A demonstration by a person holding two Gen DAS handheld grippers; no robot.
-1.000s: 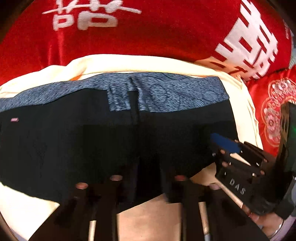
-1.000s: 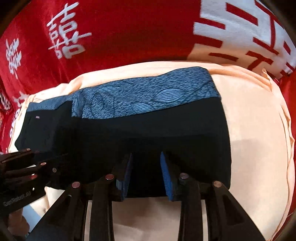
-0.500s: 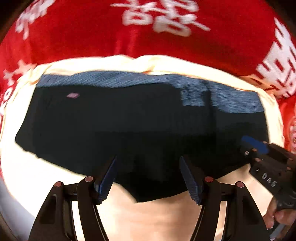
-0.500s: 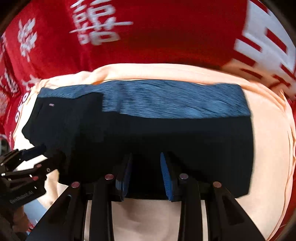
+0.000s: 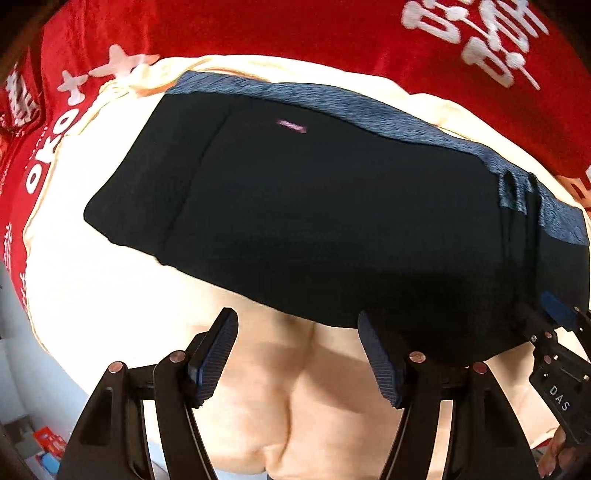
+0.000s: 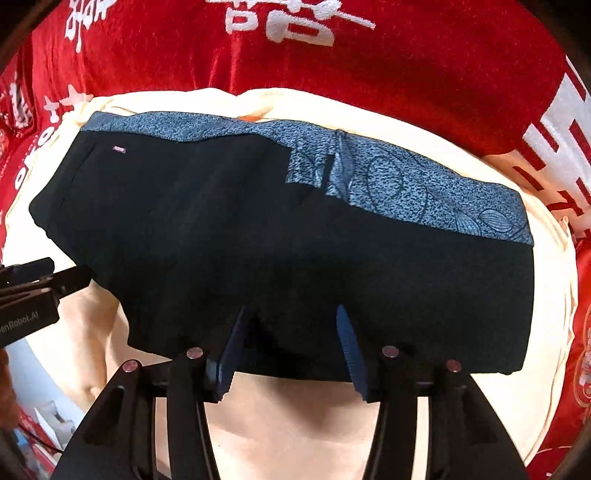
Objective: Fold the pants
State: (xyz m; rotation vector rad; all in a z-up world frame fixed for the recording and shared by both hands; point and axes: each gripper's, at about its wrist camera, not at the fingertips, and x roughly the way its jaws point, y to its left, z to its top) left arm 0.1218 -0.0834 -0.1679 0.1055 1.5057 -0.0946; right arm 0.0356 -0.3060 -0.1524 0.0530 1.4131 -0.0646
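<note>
Surface: a cream cloth [image 5: 110,280] is spread over a red cover [image 5: 295,33] printed with white characters; the cream cloth shows soft creases near the camera. Whether a desk or a bed lies beneath, I cannot tell.
Room: past the cream cloth's near left edge, a pale floor strip and small blurred clutter show in the left wrist view; too small to name.
Pants: one pair, the pants [image 5: 317,221], black with a blue patterned waistband [image 6: 399,184] along the far edge, lies folded flat on the middle of the cream cloth. A small pink label [image 5: 291,126] sits on the black fabric near the waistband.
Left tool pose: the left tool [image 5: 299,354] points down just off the near edge of the pants, towards their left end. Its left finger is over cream cloth; its right finger overlaps the hem in the view.
Left tool state: jaws stand wide apart, having opened within the last second; only cream cloth and the hem line show between the pads, nothing gripped.
Right tool pose: the right tool [image 6: 291,350] points down over the near hem of the pants, right of the left tool.
Right tool state: jaws have just been opening; black fabric lies between the blue pads, which do not press it.
Count: one pair of pants, two tools, one cream cloth, one red cover.
</note>
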